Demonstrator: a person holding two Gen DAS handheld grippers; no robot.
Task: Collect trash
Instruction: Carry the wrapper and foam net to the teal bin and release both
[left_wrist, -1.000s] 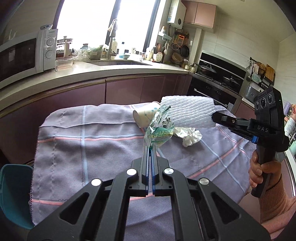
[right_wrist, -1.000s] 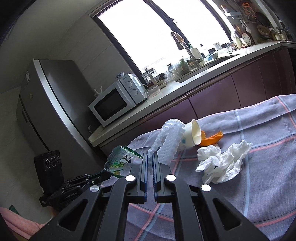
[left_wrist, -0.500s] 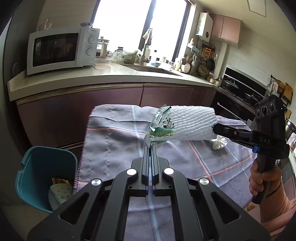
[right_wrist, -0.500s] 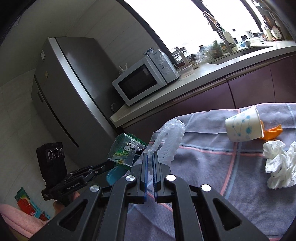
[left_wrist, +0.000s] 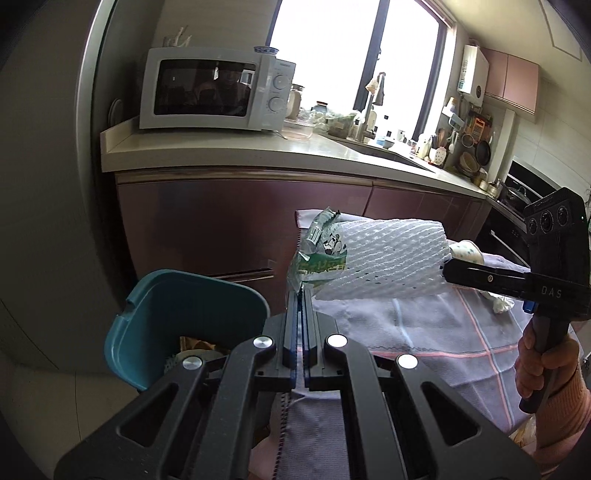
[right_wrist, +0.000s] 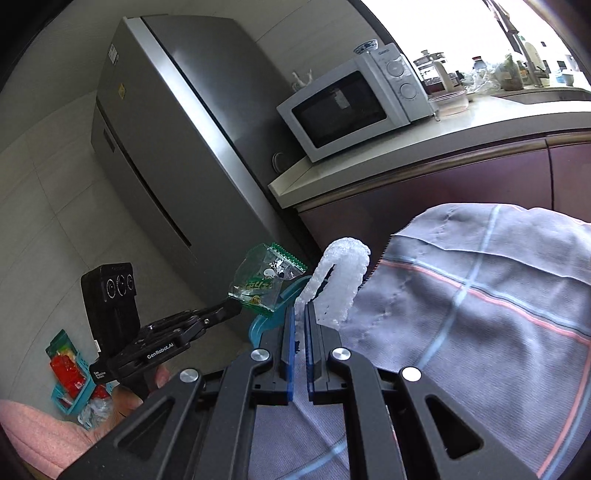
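You are mid-carry to the teal bin (left_wrist: 192, 325) at eight o'clock of the tabletop (left_wrist: 424, 332), left gripper (left_wrist: 300, 295) jaws pinching the green snack wrapper (left_wrist: 317, 254), right gripper (right_wrist: 300, 314) jaws pinching the white foam net sleeve (right_wrist: 341, 280); next, bring each over the bin's mouth and spread the jaws.

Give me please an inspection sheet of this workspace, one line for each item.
Surface: table under grey checked cloth.
Job's things: green snack wrapper and white foam net, both held up; teal bin below with trash inside.
Clutter: paper cup, crumpled tissue.
Grippers: left tool shut on the wrapper; right tool shut on the foam net.
Cables: nothing seen.
Surroundings: microwave, fridge, counter.
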